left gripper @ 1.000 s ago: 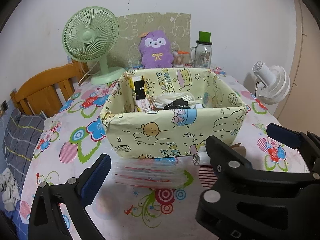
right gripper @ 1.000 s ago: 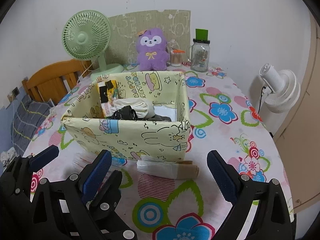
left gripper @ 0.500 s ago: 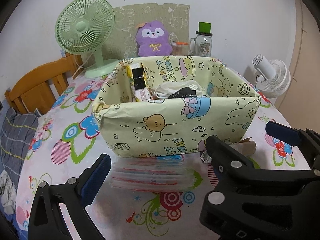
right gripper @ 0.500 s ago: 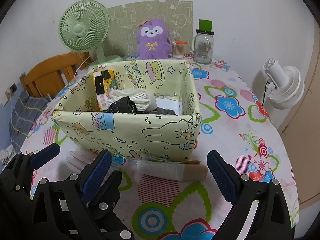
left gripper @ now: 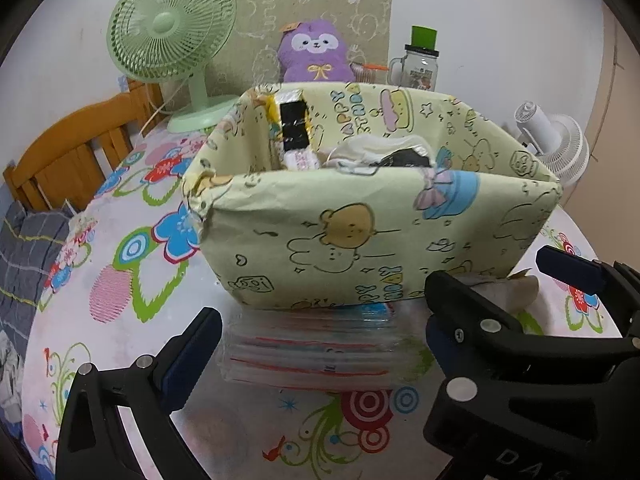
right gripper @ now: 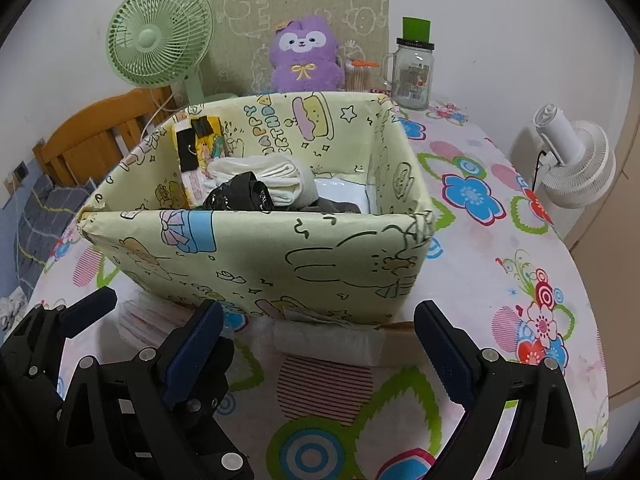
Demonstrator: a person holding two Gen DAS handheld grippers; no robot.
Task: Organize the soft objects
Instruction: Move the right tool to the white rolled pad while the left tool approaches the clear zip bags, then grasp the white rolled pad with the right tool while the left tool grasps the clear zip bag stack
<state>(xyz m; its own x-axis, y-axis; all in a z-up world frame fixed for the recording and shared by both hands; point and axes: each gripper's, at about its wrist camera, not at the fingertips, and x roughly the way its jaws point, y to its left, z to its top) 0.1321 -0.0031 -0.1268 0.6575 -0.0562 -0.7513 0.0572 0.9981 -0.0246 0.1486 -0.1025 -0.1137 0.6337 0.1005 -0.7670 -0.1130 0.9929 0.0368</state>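
Observation:
A pale yellow cartoon-print box (left gripper: 360, 236) (right gripper: 256, 256) stands on the flowered table and holds white cloth (right gripper: 260, 178), a black bag (right gripper: 240, 196) and upright packets. A clear packet stack (left gripper: 312, 352) lies on the table in front of the box, between the fingers of my open left gripper (left gripper: 320, 344). A white roll (right gripper: 328, 342) lies against the box front, between the fingers of my open right gripper (right gripper: 316, 344). The packet stack also shows at the left in the right wrist view (right gripper: 148, 320). Both grippers are empty.
A green fan (right gripper: 160, 48), a purple plush (right gripper: 304, 56), a glass jar (right gripper: 412, 72) and a cardboard sheet stand at the back by the wall. A white fan (right gripper: 572, 160) is off the table's right edge. A wooden chair (left gripper: 68, 148) stands at the left.
Both grippers have moved forward and lower toward the box front. The packet stack and the white roll now lie between their fingers. Neither gripper has closed.

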